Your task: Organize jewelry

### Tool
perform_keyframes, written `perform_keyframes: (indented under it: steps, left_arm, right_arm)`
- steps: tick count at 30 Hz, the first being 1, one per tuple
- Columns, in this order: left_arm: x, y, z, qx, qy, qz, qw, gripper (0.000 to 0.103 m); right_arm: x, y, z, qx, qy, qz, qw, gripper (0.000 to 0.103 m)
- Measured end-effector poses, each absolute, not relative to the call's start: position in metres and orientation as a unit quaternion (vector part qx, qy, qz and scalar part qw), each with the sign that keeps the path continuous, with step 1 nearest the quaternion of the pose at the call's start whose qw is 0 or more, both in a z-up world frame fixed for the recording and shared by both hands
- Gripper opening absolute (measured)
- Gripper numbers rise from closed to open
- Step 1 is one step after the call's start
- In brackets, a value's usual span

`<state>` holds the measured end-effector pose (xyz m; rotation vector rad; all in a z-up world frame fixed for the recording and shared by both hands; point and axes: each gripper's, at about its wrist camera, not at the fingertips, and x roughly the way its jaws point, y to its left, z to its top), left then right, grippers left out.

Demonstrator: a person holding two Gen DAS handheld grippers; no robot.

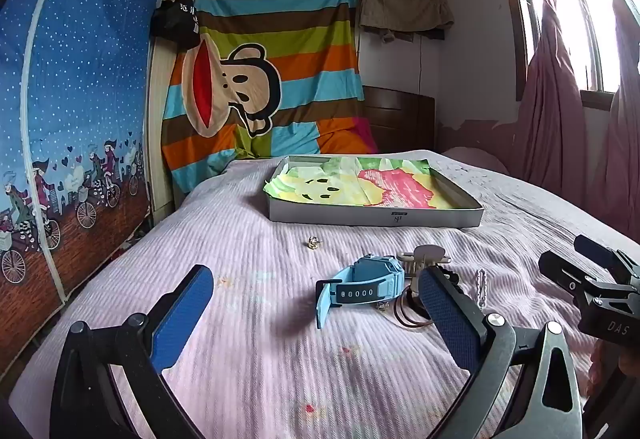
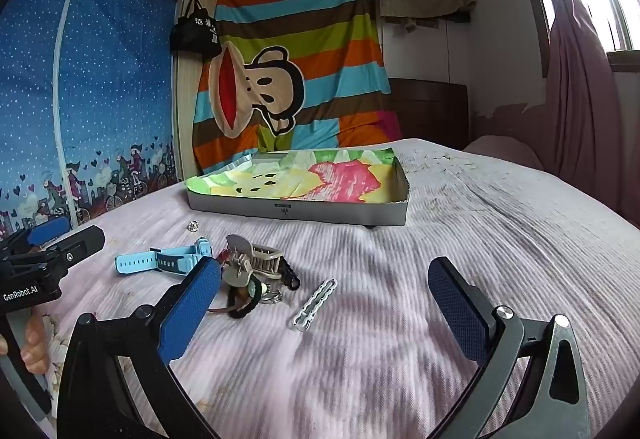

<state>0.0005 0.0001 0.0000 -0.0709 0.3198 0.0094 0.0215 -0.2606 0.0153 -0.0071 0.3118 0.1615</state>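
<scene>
The heap of jewelry on the bed (image 2: 400, 319) is the hardest part to read. In the left wrist view the right finger of the left tool (image 1: 316, 299) covers most of it, so only the blue watch (image 1: 360, 287), the top of a beige claw clip (image 1: 428, 255) and the edges of some brown hair ties (image 1: 412, 319) show. The right wrist view opens the heap up more: the claw clip (image 2: 248, 255) sits on top, a dark beaded strand (image 2: 290, 273) lies beside it, and under the clip are small metal pieces, possibly rings, too tangled to tell apart. A white chain-like clip (image 2: 314, 305) lies alone just right of the heap, and a small sparkling stud (image 2: 193, 226) lies apart, between the watch (image 2: 168, 259) and the box (image 2: 300, 213).

The box, a shallow grey tray lined with a bright cartoon cloth, stands farther back on the bed with nothing in it but the lining.

Both tools are released, fingers wide apart and gripping nothing. The right tool (image 2: 324, 295) frames the white clip between its pads above the cover. The lower bodies of both tools are cut off by the frame edge, and only fingertips of the holding hand (image 2: 34, 343) show.

There is open bedcover right of the heap and in front of the box; a printed blue wardrobe (image 1: 80, 99) bounds the bed's left side.
</scene>
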Motion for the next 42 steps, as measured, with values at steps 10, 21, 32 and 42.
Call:
perform_keyframes:
  steps: [10, 21, 32, 42]
  left_arm:
    - [0.0001, 0.0000, 0.0000, -0.034, 0.157, 0.005, 0.987, 0.103]
    - [0.0000, 0.0002, 0.0000, -0.033, 0.157, 0.005, 0.987, 0.103]
    - [0.0000, 0.0002, -0.0001, -0.032, 0.156, 0.005, 0.987, 0.103]
    - [0.0000, 0.0001, -0.0001, -0.032, 0.156, 0.005, 0.987, 0.103]
  right_arm:
    - [0.0220, -0.2601, 0.0150, -0.004, 0.156, 0.080, 0.985, 0.102]
    - [0.0224, -0.2605, 0.0149, -0.003, 0.156, 0.079, 0.985, 0.102]
    - [0.0212, -0.2612, 0.0162, -0.002, 0.156, 0.080, 0.985, 0.102]
    - [0.0212, -0.2610, 0.0161, -0.002, 0.156, 0.080, 0.985, 0.102]
